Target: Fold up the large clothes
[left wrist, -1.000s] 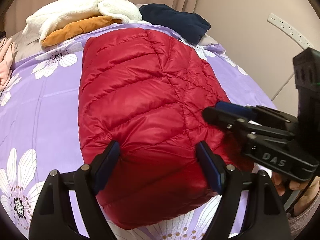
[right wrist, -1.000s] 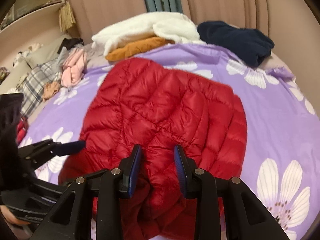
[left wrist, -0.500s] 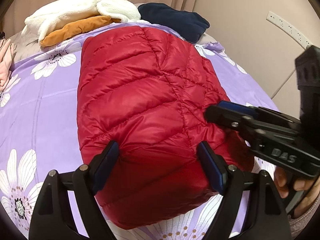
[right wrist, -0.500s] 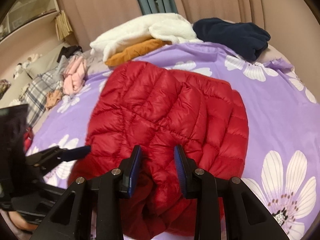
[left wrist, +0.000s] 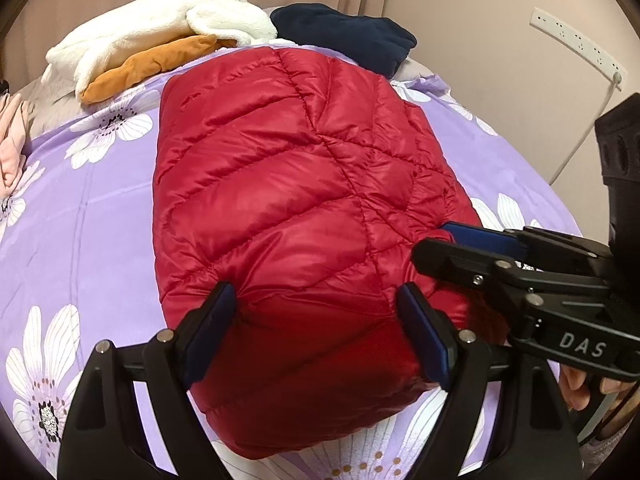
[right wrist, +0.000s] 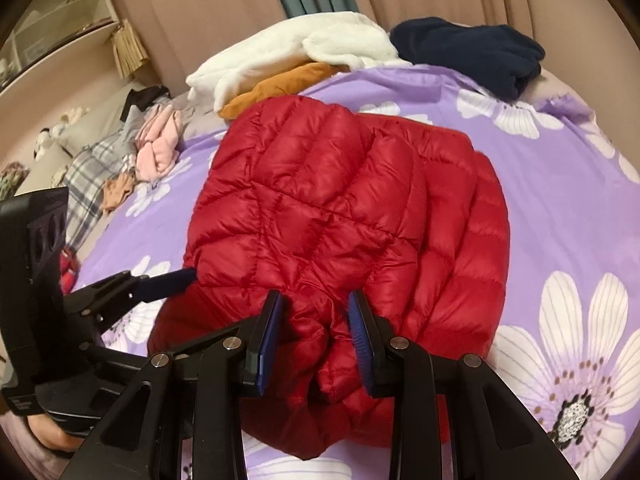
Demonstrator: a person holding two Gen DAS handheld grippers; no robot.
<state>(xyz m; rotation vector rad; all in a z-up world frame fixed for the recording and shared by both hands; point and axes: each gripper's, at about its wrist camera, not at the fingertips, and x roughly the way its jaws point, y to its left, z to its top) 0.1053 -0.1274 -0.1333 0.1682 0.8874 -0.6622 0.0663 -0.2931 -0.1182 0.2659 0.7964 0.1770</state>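
Note:
A red quilted puffer jacket (left wrist: 288, 208) lies folded into a bundle on the purple flowered bedsheet (left wrist: 80, 232); it also shows in the right wrist view (right wrist: 344, 216). My left gripper (left wrist: 320, 320) is open, its wide jaws straddling the near end of the bundle. My right gripper (right wrist: 316, 336) has its jaws closed in on a bunched fold at the jacket's near edge. The right gripper also shows in the left wrist view (left wrist: 460, 240), at the jacket's right side. The left gripper appears in the right wrist view (right wrist: 168, 284).
A white fleece (left wrist: 160, 36), an orange garment (left wrist: 152, 68) and a navy garment (left wrist: 344, 36) lie at the far end of the bed. Pink clothes (right wrist: 160, 148) and plaid fabric (right wrist: 88, 184) lie to the left. A wall with a power strip (left wrist: 576, 48) stands right.
Both grippers have edged closer over the jacket's near end. The jaws look the same, and the jacket has barely shifted.

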